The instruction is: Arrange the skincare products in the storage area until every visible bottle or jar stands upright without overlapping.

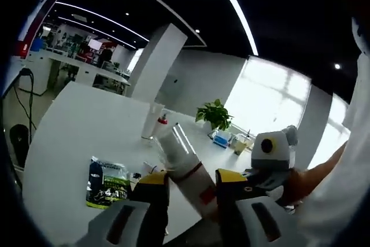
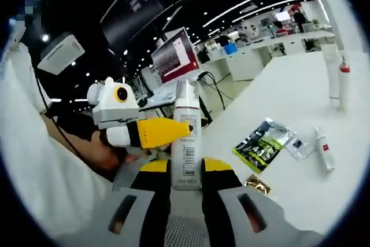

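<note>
A white pump bottle with a red band (image 1: 184, 169) hangs tilted in the air above the table, between the yellow-tipped jaws of my left gripper (image 1: 191, 179), which is shut on it. In the right gripper view the same bottle (image 2: 186, 137) stands upright between the jaws of my right gripper (image 2: 186, 167), also shut on it near its base. The left gripper (image 2: 165, 132) reaches in from the left there, one yellow jaw lying across the bottle's middle. The right gripper (image 1: 263, 172) comes in from the right in the left gripper view.
On the white table (image 1: 81, 131) lie a green sachet pack (image 2: 263, 142), a small clear packet (image 2: 296, 146), a white tube with a red mark (image 2: 324, 150) and a gold wrapper (image 2: 258, 184). Two tall white tubes (image 2: 335, 79) stand far off. A potted plant (image 1: 215, 114) sits behind.
</note>
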`<move>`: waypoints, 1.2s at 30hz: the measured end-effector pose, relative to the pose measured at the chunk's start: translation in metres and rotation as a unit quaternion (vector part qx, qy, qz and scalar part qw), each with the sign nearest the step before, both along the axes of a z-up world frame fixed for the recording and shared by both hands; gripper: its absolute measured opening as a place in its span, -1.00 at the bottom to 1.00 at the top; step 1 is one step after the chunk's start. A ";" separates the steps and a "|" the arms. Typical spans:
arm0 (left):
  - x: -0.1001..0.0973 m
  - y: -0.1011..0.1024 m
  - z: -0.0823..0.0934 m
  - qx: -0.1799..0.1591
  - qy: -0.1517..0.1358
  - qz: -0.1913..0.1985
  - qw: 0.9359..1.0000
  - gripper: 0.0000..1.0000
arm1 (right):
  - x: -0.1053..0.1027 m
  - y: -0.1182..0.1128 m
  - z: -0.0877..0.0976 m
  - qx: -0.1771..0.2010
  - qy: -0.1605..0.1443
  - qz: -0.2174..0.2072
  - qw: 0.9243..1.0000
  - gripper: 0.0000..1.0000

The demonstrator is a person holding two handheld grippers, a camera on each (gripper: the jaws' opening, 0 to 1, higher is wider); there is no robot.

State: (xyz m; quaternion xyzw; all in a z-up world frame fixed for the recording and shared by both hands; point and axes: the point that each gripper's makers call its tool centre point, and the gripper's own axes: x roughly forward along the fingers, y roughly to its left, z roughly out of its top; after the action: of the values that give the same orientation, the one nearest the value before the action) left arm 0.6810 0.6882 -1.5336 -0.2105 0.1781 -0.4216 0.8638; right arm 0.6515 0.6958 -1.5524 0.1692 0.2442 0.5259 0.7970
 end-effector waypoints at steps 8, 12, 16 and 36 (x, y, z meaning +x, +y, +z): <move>0.003 0.004 -0.011 0.024 0.016 0.008 1.000 -0.33 | 0.007 0.002 -0.011 -0.122 -0.095 0.031 0.987 -0.67; 0.008 0.010 -0.014 0.020 0.043 0.021 0.999 -0.38 | 0.017 0.003 -0.013 -0.242 -0.226 0.017 0.944 -0.66; 0.007 0.016 -0.011 0.007 0.054 0.023 0.998 -0.46 | 0.016 0.010 -0.017 -0.251 -0.234 0.011 0.939 -0.65; -0.005 0.007 -0.036 0.130 -0.012 -0.014 0.991 -0.57 | 0.011 -0.003 0.024 -0.070 -0.101 0.031 0.992 -0.45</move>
State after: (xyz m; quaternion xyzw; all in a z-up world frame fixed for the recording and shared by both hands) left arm 0.6760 0.6956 -1.5693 -0.0886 0.2243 -0.4094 0.8799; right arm 0.6624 0.6928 -1.5286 0.0513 0.2038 0.5467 0.8105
